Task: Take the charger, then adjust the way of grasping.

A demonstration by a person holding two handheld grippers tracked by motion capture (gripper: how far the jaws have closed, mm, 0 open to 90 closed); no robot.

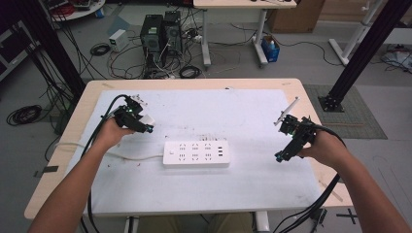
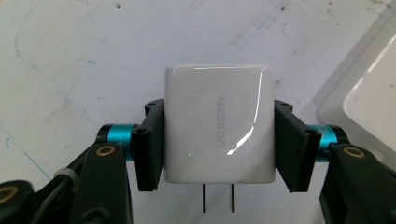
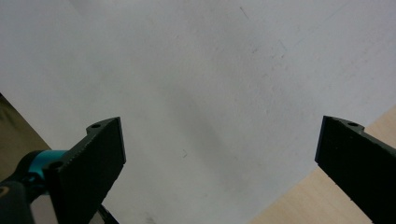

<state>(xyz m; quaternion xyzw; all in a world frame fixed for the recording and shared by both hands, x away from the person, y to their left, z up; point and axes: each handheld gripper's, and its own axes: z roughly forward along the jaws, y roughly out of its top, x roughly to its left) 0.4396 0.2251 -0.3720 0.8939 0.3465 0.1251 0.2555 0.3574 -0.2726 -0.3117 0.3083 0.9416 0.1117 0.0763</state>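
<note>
1. Charger [image 2: 218, 123], white, sits clamped between the left gripper's [image 2: 218, 140] jaws, its prongs pointing back toward the hand, held up and to the left of the power strip [image 1: 196, 154].
2. Right gripper [image 3: 219, 149], well to the right of the strip, has its jaws spread wide with nothing between them.

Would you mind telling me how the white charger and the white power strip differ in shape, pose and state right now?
The charger is a compact, near-square block, while the power strip is a long, flat bar with rows of sockets. The charger is clamped between the jaws of the left gripper, its two prongs bare, while the power strip lies untouched on the table. The strip trails a cord; the charger has none. Both are white plastic.
</note>
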